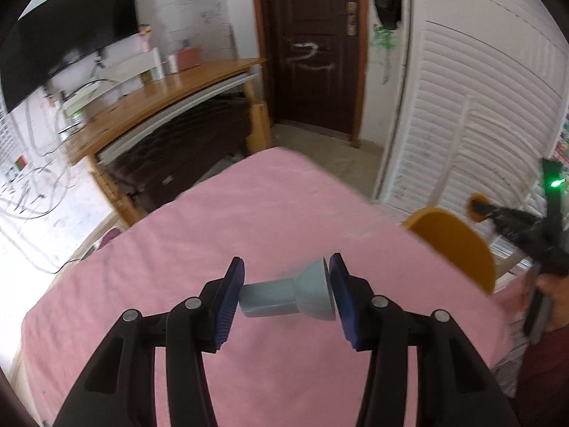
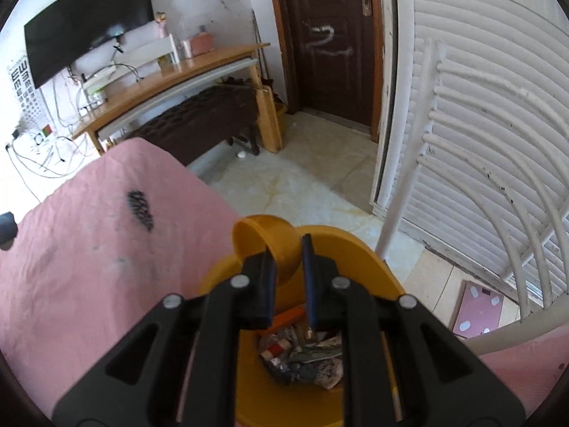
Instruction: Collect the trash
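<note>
Tongs in two hands over a pink bed cover [image 1: 284, 213]. The left gripper [image 1: 286, 295] is partly closed, its blue pads [image 1: 231, 295] pressing both ends of a grey funnel-shaped piece [image 1: 288, 293] held crosswise above the cover. To its right stands the yellow trash bin [image 1: 458, 245]. The right gripper [image 2: 290, 277] is fully closed, pinching the bin's yellow swing lid [image 2: 274, 245]; directly beneath its fingers, crumpled trash [image 2: 306, 359] lies inside the bin [image 2: 355, 249].
</note>
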